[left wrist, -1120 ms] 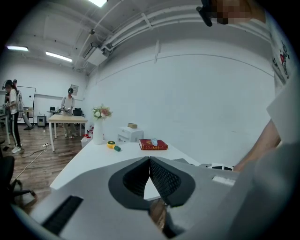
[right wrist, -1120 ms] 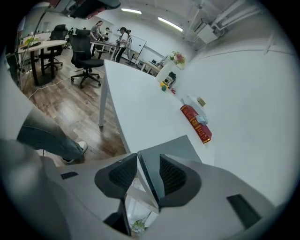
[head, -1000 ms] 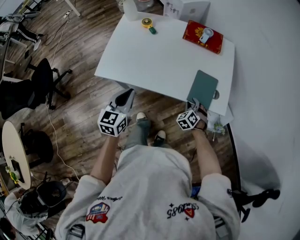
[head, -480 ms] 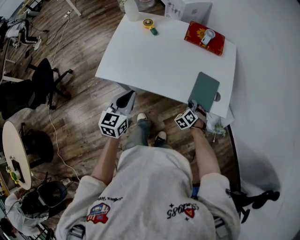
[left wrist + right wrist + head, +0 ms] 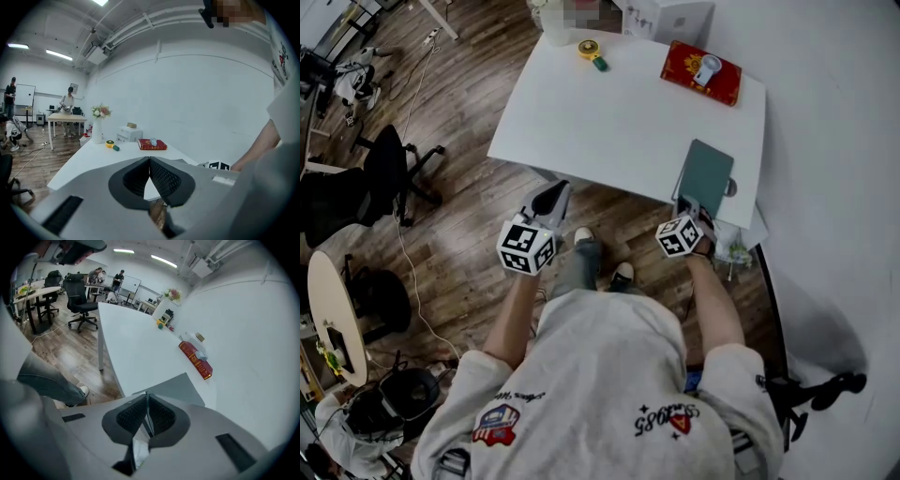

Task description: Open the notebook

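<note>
One notebook (image 5: 705, 178) lies at the near right corner of the surface (image 5: 619, 112). The right tongs (image 5: 689, 208) are closing, with the notebook's cover edge between the pads. The left tongs (image 5: 149, 161) are closed and empty, off the surface. One red book (image 5: 701, 73). One vase (image 5: 98, 131) holds flowers (image 5: 101, 111).

A white table (image 5: 619, 112) is seen over a brown wood-plank floor (image 5: 459, 216). At the table's near right edge, the notebook (image 5: 706, 173) is shown in plain dark teal. At its far right, a red book (image 5: 701, 73) with gold print is picked out. On the far edge, a small yellow disc (image 5: 589, 47) is noted. Just off the table's near edge, black-and-white square markers are carried on the left gripper (image 5: 551, 193). A black chair (image 5: 389, 164) is spotted left of the table.
</note>
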`<state>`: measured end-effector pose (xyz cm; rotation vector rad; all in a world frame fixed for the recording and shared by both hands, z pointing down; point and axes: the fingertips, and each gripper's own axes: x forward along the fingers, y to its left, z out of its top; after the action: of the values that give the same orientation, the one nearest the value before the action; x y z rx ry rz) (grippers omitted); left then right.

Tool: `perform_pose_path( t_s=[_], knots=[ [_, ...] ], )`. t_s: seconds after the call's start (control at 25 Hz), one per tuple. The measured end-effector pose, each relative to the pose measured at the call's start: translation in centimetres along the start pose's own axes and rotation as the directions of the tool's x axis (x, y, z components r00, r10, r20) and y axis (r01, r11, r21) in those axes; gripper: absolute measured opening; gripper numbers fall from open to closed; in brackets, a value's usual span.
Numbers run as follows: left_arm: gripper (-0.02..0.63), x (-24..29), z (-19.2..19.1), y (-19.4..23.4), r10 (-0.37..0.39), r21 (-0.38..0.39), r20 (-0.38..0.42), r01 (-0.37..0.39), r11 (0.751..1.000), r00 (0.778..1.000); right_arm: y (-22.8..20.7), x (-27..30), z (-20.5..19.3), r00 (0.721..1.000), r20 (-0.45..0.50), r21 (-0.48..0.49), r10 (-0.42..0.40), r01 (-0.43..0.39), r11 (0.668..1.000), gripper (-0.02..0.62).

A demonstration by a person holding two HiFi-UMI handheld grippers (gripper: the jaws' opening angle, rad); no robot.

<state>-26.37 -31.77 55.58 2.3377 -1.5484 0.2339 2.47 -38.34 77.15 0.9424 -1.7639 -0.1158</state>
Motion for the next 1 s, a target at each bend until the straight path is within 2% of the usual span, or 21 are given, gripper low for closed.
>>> perform_pose_path(
  t_s=[0.16, 0.36, 0.6, 0.68, 0.88, 1.0],
  knots=[
    [0.005, 0.1, 0.6, -0.9, -0.015, 0.014, 0.007, 0.015, 1.0, 1.0, -1.4, -1.4, 0.9, 0.997, 0.074, 0.082, -0.02, 0.014, 0.997, 0.018],
    [0.005, 1.6, 0.3, -3.4, -0.047, 0.023, 0.001, 0.047, 0.999, 0.999, -4.2, -3.8, 0.2, 0.985, 0.158, 0.211, -0.068, 0.034, 0.977, 0.017],
    [0.005, 3.5, 0.7, -6.5, -0.111, 0.045, -0.003, 0.111, 0.993, 0.994, -7.8, -7.1, -1.3, 0.966, 0.216, 0.384, -0.142, 0.049, 0.922, 0.017],
    [0.005, 4.1, 0.8, -7.5, -0.132, 0.054, -0.008, 0.132, 0.99, 0.991, -8.8, -7.9, -2.1, 0.957, 0.242, 0.47, -0.162, 0.03, 0.882, 0.017],
    [0.005, 5.1, 0.6, -9.7, -0.169, 0.061, -0.021, 0.17, 0.984, 0.985, -11.8, -10.0, -5.7, 0.93, 0.267, 0.688, -0.254, 0.001, 0.726, 0.017],
    [0.005, 6.1, 0.4, -10.9, -0.186, 0.071, -0.031, 0.188, 0.98, 0.982, -13.4, -10.7, -9.2, 0.924, 0.229, 0.774, -0.305, 0.017, 0.634, 0.017]
  ],
)
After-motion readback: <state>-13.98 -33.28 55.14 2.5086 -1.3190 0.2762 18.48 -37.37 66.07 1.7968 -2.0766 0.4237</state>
